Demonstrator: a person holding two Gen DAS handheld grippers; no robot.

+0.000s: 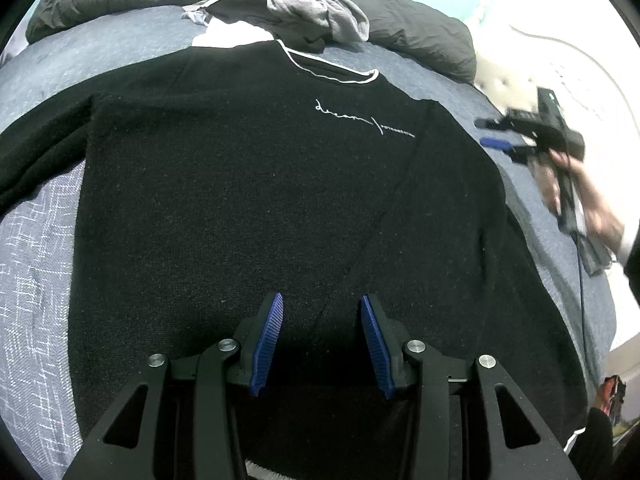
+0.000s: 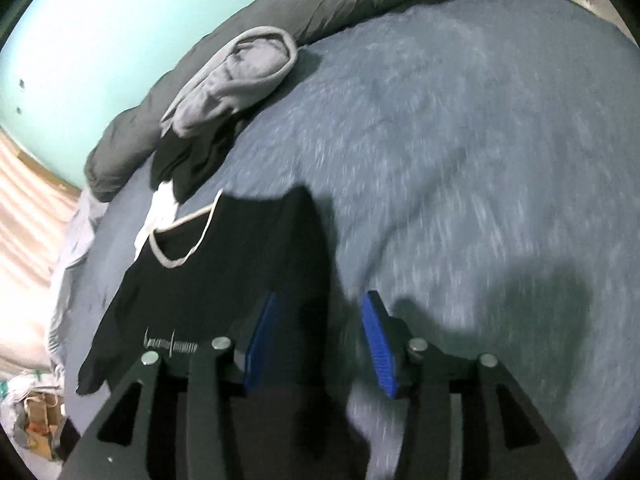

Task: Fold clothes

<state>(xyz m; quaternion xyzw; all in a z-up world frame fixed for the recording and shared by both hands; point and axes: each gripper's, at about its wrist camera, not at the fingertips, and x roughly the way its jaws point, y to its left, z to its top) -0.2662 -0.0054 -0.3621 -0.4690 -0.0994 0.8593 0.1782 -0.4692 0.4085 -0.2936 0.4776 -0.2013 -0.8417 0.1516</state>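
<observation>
1. Sweater [image 1: 248, 184]: one, black with white neckline trim, lying flat on the blue bedspread [image 1: 36, 248].
2. Grippers: two, left gripper [image 1: 322, 340] and right gripper [image 2: 320, 344], both released, grasping nothing.
3. Crumpled garments: one grey hoodie [image 1: 316, 10] near the dark duvet [image 1: 420, 36].

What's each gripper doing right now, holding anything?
Left gripper: open, empty, over the black sweater.
Right gripper: open, empty, at the sweater's edge.

The bedspread [image 1: 36, 240] is blue-grey with a white woven fleck and covers the bed. A dark grey duvet [image 1: 420, 36] lies bunched along its far edge, below a pale turquoise wall [image 2: 100, 20]. A cream curtain [image 2: 28, 200] hangs at the left. Cluttered bags [image 2: 36, 412] sit on the floor beside the bed.
</observation>
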